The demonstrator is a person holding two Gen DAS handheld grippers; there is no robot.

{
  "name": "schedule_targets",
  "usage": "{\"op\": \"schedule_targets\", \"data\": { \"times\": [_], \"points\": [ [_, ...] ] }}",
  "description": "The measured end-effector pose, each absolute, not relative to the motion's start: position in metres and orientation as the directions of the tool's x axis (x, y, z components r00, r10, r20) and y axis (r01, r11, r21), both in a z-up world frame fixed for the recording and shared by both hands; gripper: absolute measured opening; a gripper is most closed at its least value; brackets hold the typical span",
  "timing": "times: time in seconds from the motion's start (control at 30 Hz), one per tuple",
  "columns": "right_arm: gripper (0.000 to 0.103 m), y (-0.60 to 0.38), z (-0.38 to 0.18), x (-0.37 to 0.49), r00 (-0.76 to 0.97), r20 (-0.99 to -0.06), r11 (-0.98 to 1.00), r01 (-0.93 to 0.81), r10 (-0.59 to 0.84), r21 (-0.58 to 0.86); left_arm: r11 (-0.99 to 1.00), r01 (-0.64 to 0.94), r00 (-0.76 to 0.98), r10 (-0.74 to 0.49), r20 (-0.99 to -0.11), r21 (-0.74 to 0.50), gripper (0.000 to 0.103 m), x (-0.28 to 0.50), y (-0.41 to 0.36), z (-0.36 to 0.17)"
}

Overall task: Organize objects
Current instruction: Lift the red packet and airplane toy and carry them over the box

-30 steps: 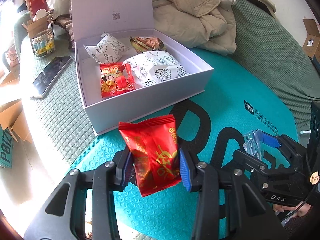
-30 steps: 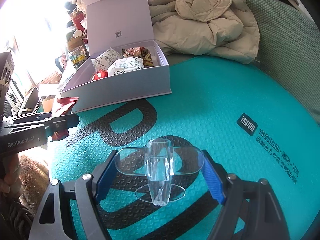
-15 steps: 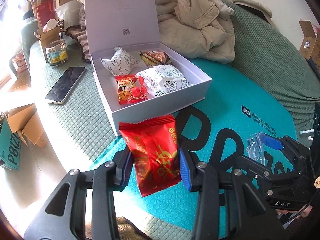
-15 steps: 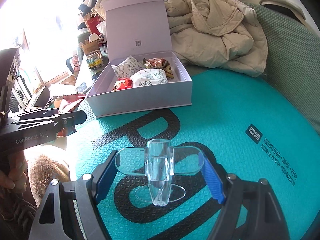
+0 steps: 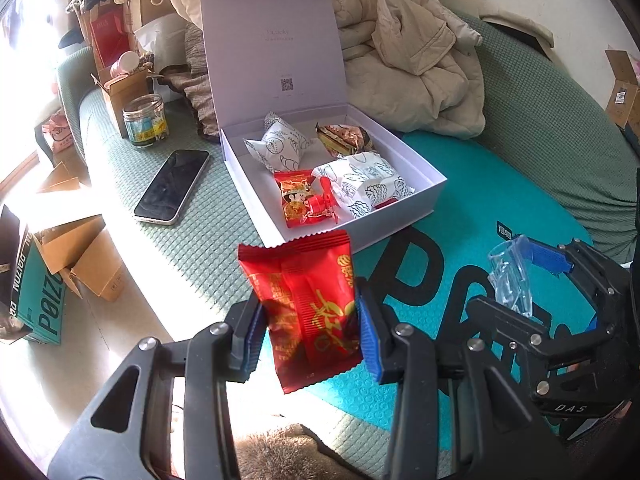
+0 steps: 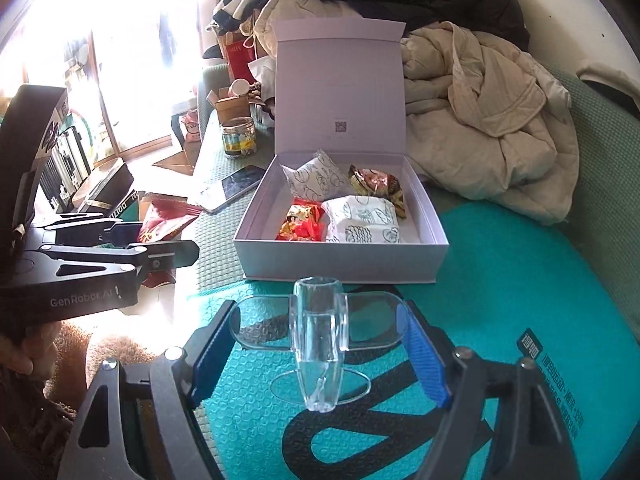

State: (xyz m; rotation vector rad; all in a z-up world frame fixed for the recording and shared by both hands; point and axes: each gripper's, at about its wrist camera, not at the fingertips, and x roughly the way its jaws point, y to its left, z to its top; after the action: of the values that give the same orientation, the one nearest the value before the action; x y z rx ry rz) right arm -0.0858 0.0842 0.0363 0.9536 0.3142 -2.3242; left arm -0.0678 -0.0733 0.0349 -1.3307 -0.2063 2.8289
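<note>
My left gripper (image 5: 310, 326) is shut on a red snack packet (image 5: 306, 308) and holds it in the air in front of the open white box (image 5: 400, 224). The box holds two white printed packets, a brown one and a small red one (image 5: 304, 198). My right gripper (image 6: 320, 354) is shut on a clear plastic stand (image 6: 318, 336) above the teal mat (image 6: 500, 280). In the right wrist view the box (image 6: 340, 258) is straight ahead, and the left gripper (image 6: 160, 254) with the red packet (image 6: 160, 224) is at the left. The right gripper (image 5: 532, 280) shows at the right of the left wrist view.
A phone (image 5: 172, 186) and a glass jar (image 5: 144, 126) lie left of the box on the green cover. A beige jacket (image 5: 408, 64) is piled behind the box. Cardboard boxes (image 5: 80, 256) stand on the floor at the left.
Both grippers have pulled back and up from the box, which now looks smaller and farther. Each still holds its object.
</note>
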Motion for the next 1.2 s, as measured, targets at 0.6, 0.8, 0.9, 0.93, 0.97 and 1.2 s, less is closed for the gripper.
{"op": "schedule_targets", "data": {
  "times": [0.6,0.8,0.9,0.93,0.97,1.2],
  "points": [
    [0.08,0.053,0.068,-0.117,-0.533,-0.689,-0.744,0.668,-0.491,0.013,-0.993,0.048,-0.652,0.048,-0.757,-0.104,0.039,-0.09,-0.096,0.055],
    [0.08,0.043,0.07,-0.128,-0.521,-0.686,-0.726,0.688,-0.507,0.014,-0.996,0.044,-0.655,0.034,-0.754,-0.083,0.039,-0.1,-0.097,0.055],
    [0.08,0.04,0.07,-0.136,-0.522,-0.687,-0.724,0.69,-0.505,0.008,-0.996,0.045,-0.647,0.032,-0.762,-0.08,0.039,-0.108,-0.099,0.051],
    [0.08,0.04,0.07,-0.139,-0.522,-0.688,-0.724,0.69,-0.504,0.006,-0.996,0.044,-0.644,0.033,-0.765,-0.08,0.039,-0.11,-0.099,0.05],
    [0.08,0.039,0.069,-0.141,-0.523,-0.688,-0.724,0.69,-0.503,0.004,-0.996,0.043,-0.642,0.033,-0.766,-0.079,0.039,-0.113,-0.1,0.049],
    [0.08,0.036,0.063,-0.159,-0.526,-0.695,-0.728,0.686,-0.49,-0.006,-0.997,0.035,-0.628,0.033,-0.777,-0.071,0.039,-0.136,-0.101,0.04]
  ]
}}
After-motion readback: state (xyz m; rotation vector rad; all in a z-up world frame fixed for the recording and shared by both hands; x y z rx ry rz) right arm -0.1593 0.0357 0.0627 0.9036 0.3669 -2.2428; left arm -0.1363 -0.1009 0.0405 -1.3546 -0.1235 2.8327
